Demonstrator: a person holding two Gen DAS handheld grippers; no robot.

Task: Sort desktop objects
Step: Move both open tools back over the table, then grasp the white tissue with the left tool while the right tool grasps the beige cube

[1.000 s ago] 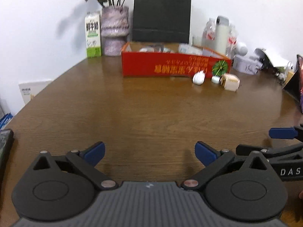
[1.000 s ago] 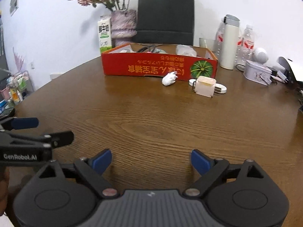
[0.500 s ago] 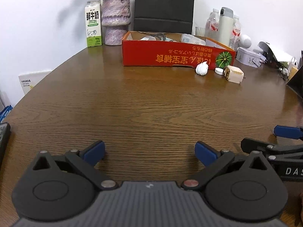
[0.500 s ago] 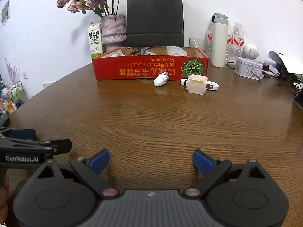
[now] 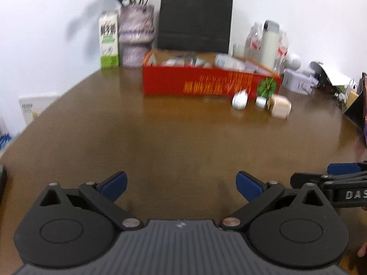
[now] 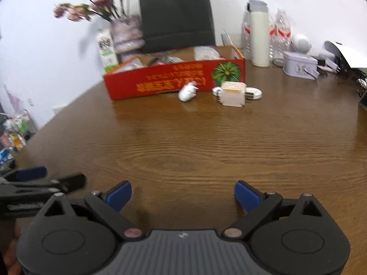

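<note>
A red cardboard box (image 5: 206,84) (image 6: 174,80) holding several small items stands at the far side of the brown table. In front of it lie a crumpled white wad (image 5: 239,100) (image 6: 187,92), a white round disc (image 6: 252,91) (image 5: 260,101) and a beige cube-shaped box (image 5: 279,109) (image 6: 232,94). My left gripper (image 5: 181,185) is open and empty, low over the near table. My right gripper (image 6: 183,194) is open and empty, beside it to the right.
Behind the box stand a milk carton (image 5: 109,43), a flower vase (image 5: 136,39), a black paper bag (image 5: 195,18), a white flask with bottles (image 6: 259,34) and a small tin (image 6: 300,66). Cluttered items lie at the table's far right (image 5: 332,80).
Both views have tilted and shifted; the right gripper has turned so the box leans left in its view. Both grippers stay open and empty over the near table.
</note>
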